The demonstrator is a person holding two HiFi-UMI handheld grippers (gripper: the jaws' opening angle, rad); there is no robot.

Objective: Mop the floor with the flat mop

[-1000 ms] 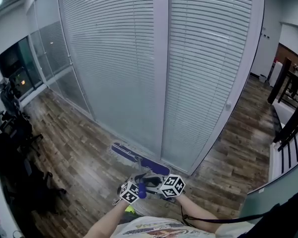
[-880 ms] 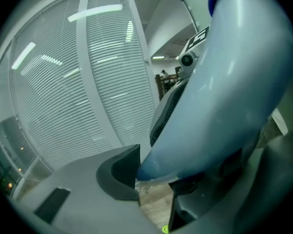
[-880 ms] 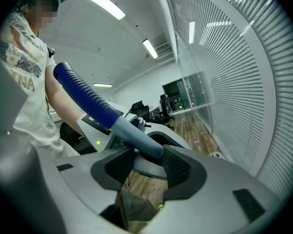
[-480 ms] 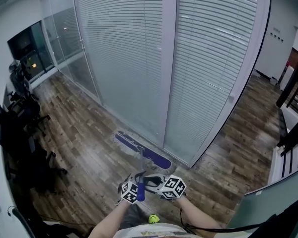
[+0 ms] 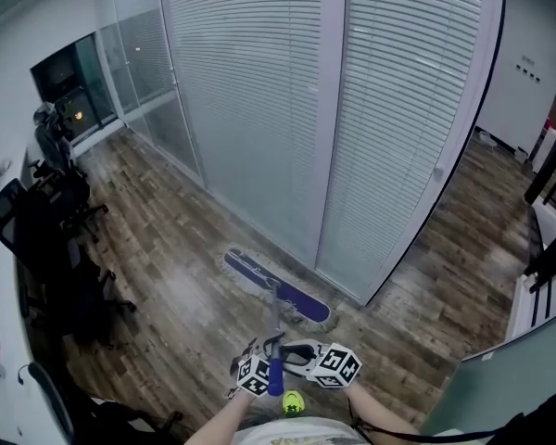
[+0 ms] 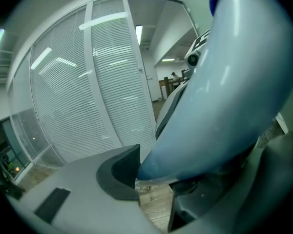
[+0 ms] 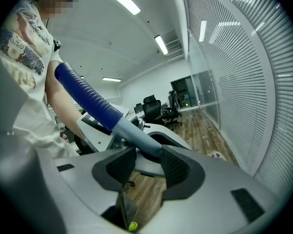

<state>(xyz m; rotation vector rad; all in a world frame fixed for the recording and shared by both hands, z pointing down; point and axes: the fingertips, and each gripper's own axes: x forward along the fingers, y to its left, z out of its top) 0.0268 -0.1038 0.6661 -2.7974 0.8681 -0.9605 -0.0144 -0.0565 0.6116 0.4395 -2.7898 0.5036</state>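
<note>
Left gripper jaws squeeze the mop handle. Right gripper jaws have just been closing on it. Mop head lies on the floor.

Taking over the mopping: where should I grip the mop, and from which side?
The top of the handle, at the blue sleeve, from either side: the head lies flat on the floor and the thin round handle slants up toward you.

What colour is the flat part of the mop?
Purplish blue mop head; the head view shows it best.
</note>
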